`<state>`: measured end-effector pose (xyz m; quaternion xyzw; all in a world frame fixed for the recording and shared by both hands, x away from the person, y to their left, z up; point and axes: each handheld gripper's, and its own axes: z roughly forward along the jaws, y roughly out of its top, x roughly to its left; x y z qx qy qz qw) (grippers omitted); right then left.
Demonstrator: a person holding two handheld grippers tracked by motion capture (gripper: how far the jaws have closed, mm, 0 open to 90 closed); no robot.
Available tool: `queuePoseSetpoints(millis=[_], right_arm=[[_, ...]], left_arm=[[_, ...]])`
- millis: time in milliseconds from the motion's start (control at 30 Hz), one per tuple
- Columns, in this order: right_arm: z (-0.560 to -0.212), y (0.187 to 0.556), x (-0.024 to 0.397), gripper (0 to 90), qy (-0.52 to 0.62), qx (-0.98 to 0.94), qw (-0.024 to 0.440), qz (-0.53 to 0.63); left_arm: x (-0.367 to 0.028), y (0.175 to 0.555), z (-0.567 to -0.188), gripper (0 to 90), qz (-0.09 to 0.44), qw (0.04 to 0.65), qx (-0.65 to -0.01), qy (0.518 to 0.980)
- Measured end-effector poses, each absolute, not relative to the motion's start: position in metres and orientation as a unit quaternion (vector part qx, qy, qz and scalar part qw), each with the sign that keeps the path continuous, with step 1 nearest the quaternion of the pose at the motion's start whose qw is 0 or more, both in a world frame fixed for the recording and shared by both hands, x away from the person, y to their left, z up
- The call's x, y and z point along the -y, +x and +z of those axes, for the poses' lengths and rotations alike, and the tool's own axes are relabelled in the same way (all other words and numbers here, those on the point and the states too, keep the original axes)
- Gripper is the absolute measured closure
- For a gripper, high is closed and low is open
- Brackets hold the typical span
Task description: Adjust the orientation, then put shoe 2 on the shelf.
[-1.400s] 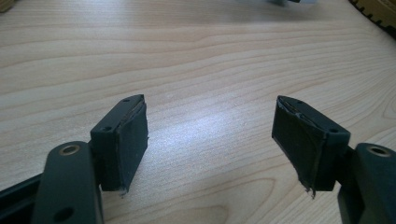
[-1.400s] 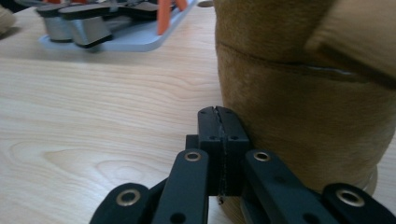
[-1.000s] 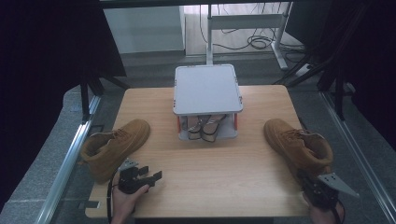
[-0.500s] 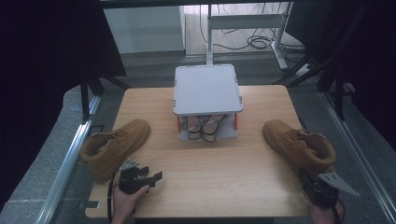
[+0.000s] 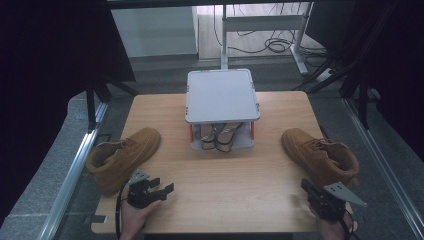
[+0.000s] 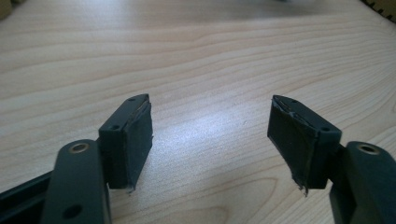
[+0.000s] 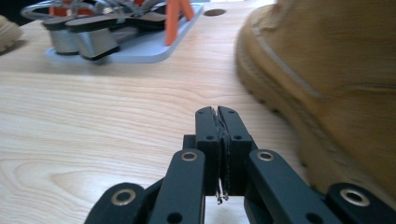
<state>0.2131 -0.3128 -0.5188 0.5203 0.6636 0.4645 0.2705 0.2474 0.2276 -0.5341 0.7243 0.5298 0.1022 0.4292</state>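
Observation:
Two tan suede boots lie on the wooden table [image 5: 240, 200], the left boot [image 5: 122, 157] near the left edge and the right boot [image 5: 320, 155] near the right. My left gripper [image 5: 162, 186] rests low at the front left, just right of the left boot's heel. It is open and its jaws have just been closing a little, with only bare wood between the pads [image 6: 140, 135]. My right gripper [image 5: 305, 185] sits at the front right beside the right boot [image 7: 327, 70]. Its jaws are shut, pads pressed together [image 7: 218, 112] with nothing in them.
A grey two-level rack [image 5: 222, 95] stands at the middle back of the table. A pair of silver heeled shoes [image 5: 220, 136] sits on its lower shelf [image 7: 140, 46]. Metal rails run along both sides of the table, and desk legs and cables lie beyond it.
My right gripper has shifted a little to the left along the front edge. The left hand has stayed put. Both boots and the rack are where they were.

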Motion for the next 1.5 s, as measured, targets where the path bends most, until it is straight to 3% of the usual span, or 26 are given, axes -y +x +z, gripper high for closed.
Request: queuePoseSetpoints(millis=[367, 733, 1000, 1500], right_arm=[[-0.518, 0.236, 0.277, 84.2, 0.472, -0.703, 0.229, 0.479], [-0.525, 0.249, 0.268, 77.8, 0.446, -0.726, 0.195, 0.485], [-0.526, 0.244, 0.266, 74.2, 0.453, -0.722, 0.193, 0.486], [-0.530, 0.245, 0.258, 70.1, 0.459, -0.727, 0.188, 0.475]], left_arm=[[-0.224, 0.237, -0.500, 36.2, 0.151, 0.442, -0.467, 0.751], [-0.245, 0.239, -0.440, 44.9, 0.192, 0.451, -0.472, 0.733], [-0.283, 0.249, -0.407, 49.5, 0.218, 0.455, -0.496, 0.706], [-0.368, 0.264, -0.400, 43.7, 0.241, 0.446, -0.554, 0.660]])
